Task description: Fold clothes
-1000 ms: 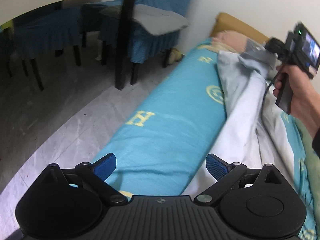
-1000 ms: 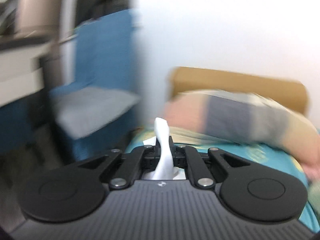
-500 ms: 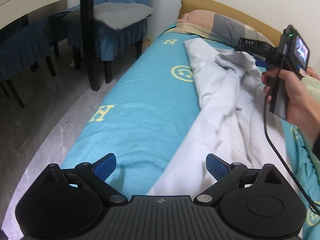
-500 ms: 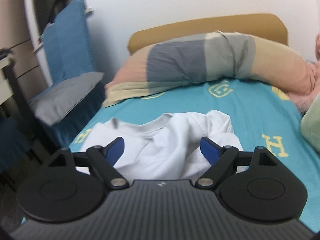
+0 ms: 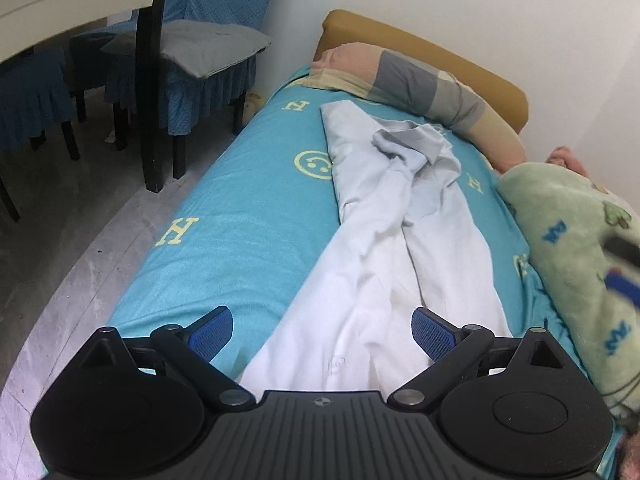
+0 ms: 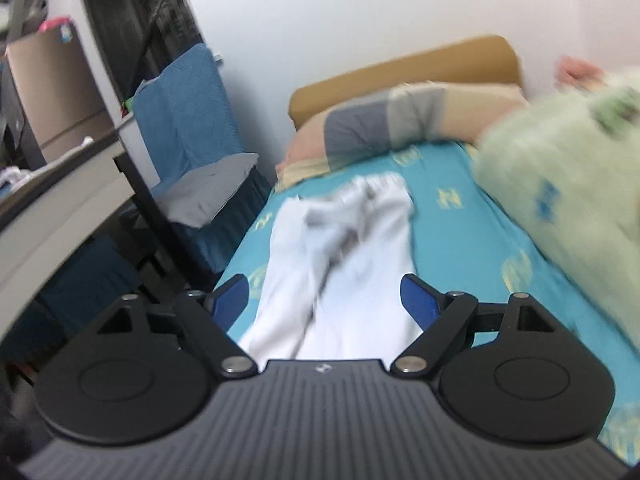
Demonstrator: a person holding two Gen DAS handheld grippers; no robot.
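Observation:
A white garment (image 5: pixel 384 240) lies crumpled lengthwise on the turquoise bed sheet (image 5: pixel 240 216), its bunched end near the pillow. My left gripper (image 5: pixel 322 334) is open and empty, low over the garment's near end. My right gripper (image 6: pixel 324 300) is open and empty above the same garment (image 6: pixel 344 248); that view is motion-blurred. A blurred dark and blue part of the right gripper (image 5: pixel 622 276) shows at the right edge of the left wrist view.
A striped pillow (image 5: pixel 420 84) lies against the tan headboard (image 5: pixel 440 52). A green blanket (image 5: pixel 576 248) is bunched along the bed's right side. A blue-covered chair (image 5: pixel 192 60) with a grey cushion and a table leg (image 5: pixel 150 80) stand on the floor to the left.
My right gripper let go of the white garment, opened and pulled back from the pillow end toward the near end of the bed. The garment now lies flat on the sheet.

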